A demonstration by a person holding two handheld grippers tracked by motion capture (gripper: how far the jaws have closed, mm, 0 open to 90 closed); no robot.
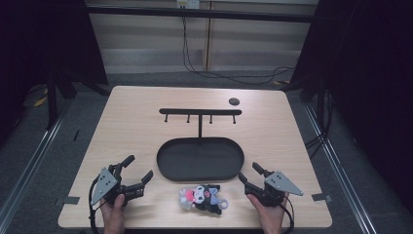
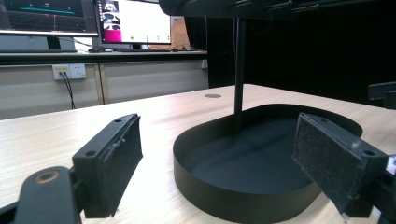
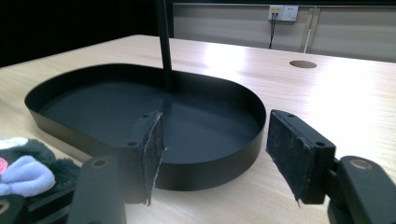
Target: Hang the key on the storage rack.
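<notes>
Two open grippers flank a plush keychain toy at the near edge of a light wood table [image 1: 131, 105].

The black metal oval tray [image 1: 168, 170], smooth-walled with a thin post and four-peg hanger bar [image 1: 200, 111], sits mid-table. Left gripper [image 1: 138, 171] and right gripper [image 1: 249, 175] both have jaws spread wide and hold nothing. The fuzzy black-and-pink plush toy [image 1: 203, 197] lies just in front of the tray, long axis across the table, likely nearer the right gripper, which sees it at its left.
</notes>
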